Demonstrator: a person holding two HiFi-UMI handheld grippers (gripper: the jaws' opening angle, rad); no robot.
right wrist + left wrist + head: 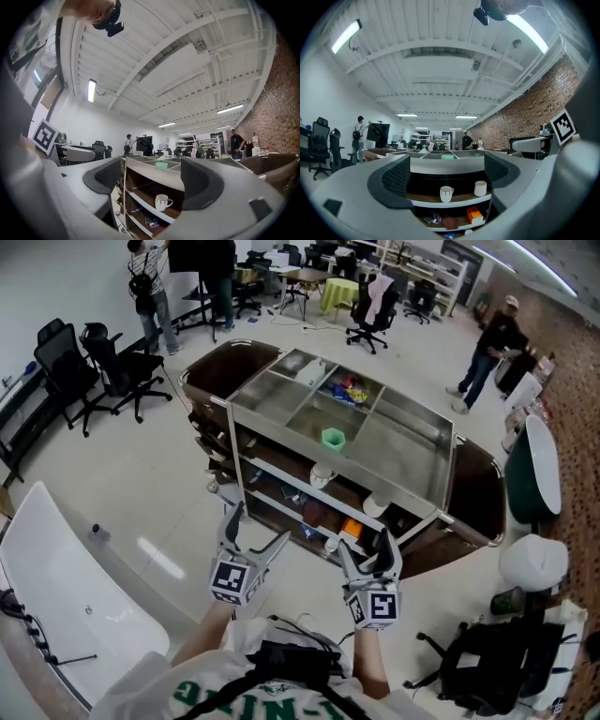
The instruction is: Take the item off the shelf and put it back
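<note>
The left gripper (261, 529) and right gripper (366, 549) are held about level in front of the person. Both sets of jaws are spread with nothing between them, and they point across a strip of floor (178, 498) at the shelf unit (405, 448).

On its upper shelf (450, 204) a white mug (446, 193) stands upright with its handle out sideways. A plain cup (480, 188) stands near it, not touching. Either could be the item. Standing there, it looks equally like something waiting to be lifted out or something already set back.

The left jaws frame both, probably to line up on that shelf. The gap between mug and cup leaves room for one jaw. The metal top close overhead limits any lift, so the front edge looks like the way out. The shelf below holds an orange box (474, 214) and clutter. The chairs (112, 371) stand well clear.
</note>
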